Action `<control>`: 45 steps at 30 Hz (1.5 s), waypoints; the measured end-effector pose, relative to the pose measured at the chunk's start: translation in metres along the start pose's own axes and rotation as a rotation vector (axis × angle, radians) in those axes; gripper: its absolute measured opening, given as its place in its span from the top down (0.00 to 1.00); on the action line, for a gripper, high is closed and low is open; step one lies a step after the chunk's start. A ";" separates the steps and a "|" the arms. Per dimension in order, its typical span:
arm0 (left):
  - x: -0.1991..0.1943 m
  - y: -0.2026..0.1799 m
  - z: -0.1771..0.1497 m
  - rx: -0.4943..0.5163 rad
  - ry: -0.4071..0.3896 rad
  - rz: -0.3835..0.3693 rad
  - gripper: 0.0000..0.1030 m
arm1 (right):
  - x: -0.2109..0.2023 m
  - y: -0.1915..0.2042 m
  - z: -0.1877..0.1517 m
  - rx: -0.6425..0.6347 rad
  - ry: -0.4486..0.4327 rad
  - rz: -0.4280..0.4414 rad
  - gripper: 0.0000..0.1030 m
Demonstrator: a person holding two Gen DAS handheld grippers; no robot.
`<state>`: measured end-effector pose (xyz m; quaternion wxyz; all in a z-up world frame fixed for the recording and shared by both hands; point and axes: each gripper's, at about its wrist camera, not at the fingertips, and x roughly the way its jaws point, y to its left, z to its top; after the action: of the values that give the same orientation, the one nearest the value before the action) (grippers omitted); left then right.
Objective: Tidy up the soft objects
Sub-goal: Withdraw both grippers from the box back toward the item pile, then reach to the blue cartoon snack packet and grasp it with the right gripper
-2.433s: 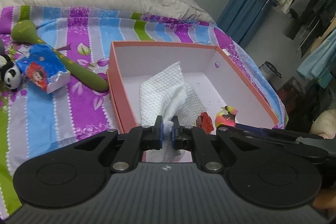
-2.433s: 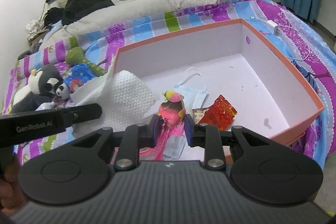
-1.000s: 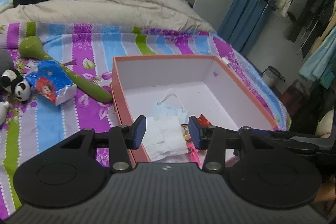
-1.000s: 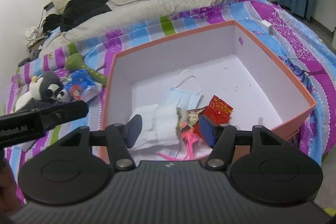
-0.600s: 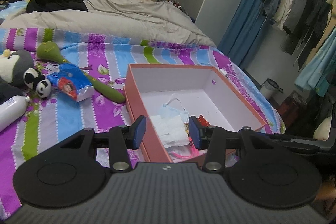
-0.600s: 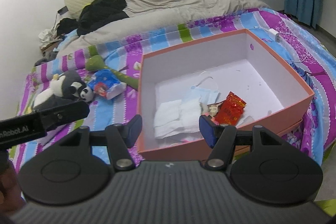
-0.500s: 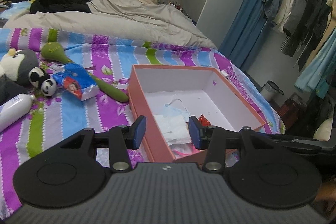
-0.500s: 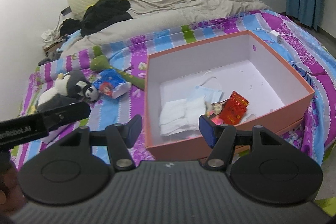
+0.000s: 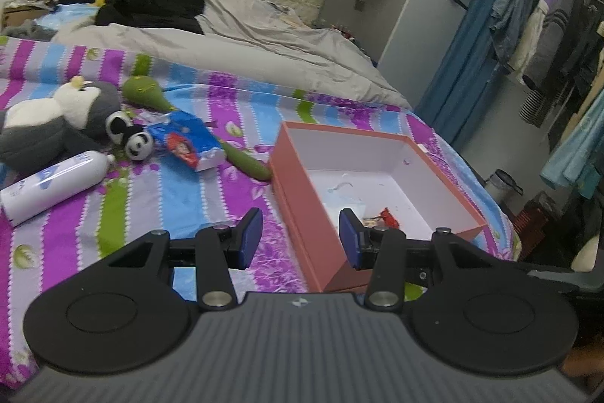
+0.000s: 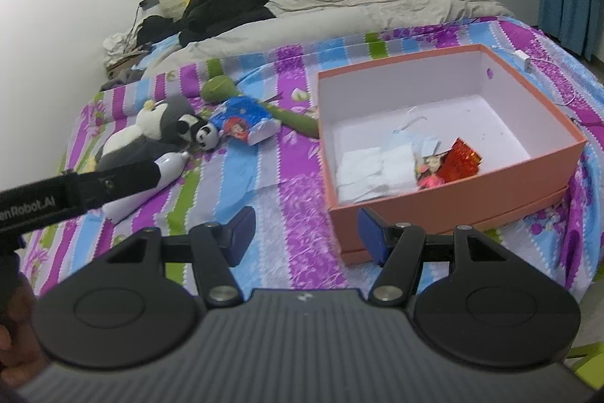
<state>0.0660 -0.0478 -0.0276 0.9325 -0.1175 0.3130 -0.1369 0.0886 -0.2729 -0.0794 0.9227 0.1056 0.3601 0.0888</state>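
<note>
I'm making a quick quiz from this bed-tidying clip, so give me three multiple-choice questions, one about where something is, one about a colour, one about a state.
1. Where does the folded white cloth lie?
A. inside the orange cardboard box
B. on the grey duvet
C. under the plush penguin

2. What colour is the crinkly foil packet in the box?
A. green
B. red
C. black

3. How do the left gripper and the right gripper stand?
A. both shut on cloth
B. one open, one shut
C. both open and holding nothing

Answers: 1 A, the cloth rests on the box floor beside a pale blue face mask. 2 B, the packet shows bright red. 3 C, each pair of blue pads stands wide apart with only bedspread and box between them.
</note>
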 end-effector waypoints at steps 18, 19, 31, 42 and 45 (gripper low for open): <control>-0.027 0.048 -0.030 -0.074 -0.024 0.121 0.51 | 0.000 0.044 -0.027 -0.131 -0.010 0.105 0.39; -0.025 0.050 -0.030 -0.079 -0.026 0.122 0.51 | 0.002 0.046 -0.028 -0.133 -0.009 0.111 0.39; 0.002 0.070 -0.028 -0.133 -0.009 0.154 0.51 | 0.027 0.053 -0.028 -0.169 0.014 0.110 0.39; 0.035 0.103 -0.010 -0.167 -0.007 0.193 0.46 | 0.060 0.059 -0.010 -0.195 0.032 0.094 0.39; 0.047 0.111 -0.004 -0.172 0.003 0.201 0.46 | 0.072 0.061 -0.003 -0.206 0.041 0.087 0.39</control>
<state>0.1194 0.0402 -0.0903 0.9276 -0.1647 0.3349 -0.0157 0.1335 -0.1965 -0.1129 0.9163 0.0237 0.3631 0.1676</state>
